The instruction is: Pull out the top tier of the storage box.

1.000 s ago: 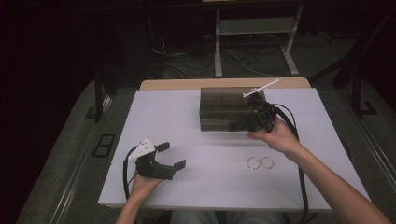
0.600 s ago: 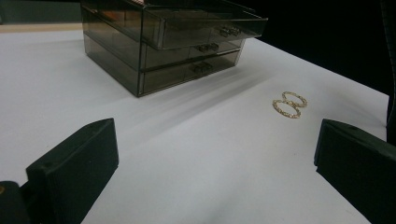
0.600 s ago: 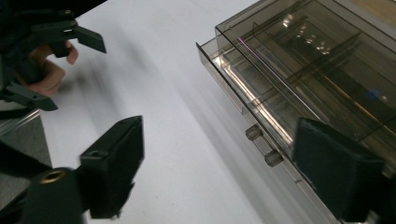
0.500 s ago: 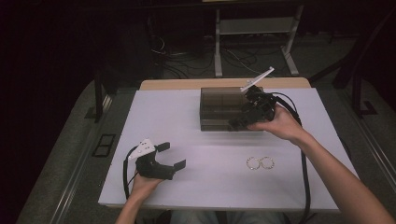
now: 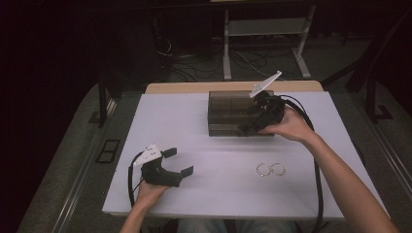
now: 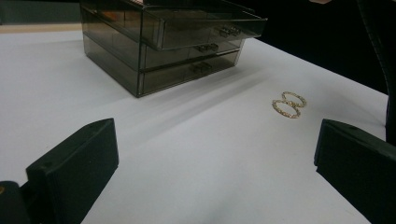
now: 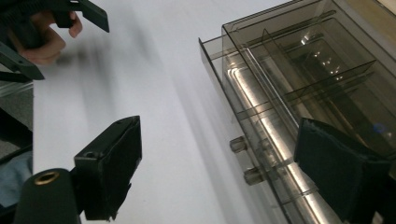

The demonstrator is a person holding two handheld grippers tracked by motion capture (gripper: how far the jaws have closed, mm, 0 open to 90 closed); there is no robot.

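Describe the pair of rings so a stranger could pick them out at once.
On the white table, look nearer the person than the smoky drawer box, toward its right side. There two small gold rings lie touching, the only loose, shiny things on the bare tabletop.

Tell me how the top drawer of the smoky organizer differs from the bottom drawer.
The top drawer is pulled partway out past the box front; the bottom drawer sits flush and shut. The right hand-held gripper is at the top drawer with open jaws; nothing is at the bottom drawer. Both are smoky clear plastic with small knobs.
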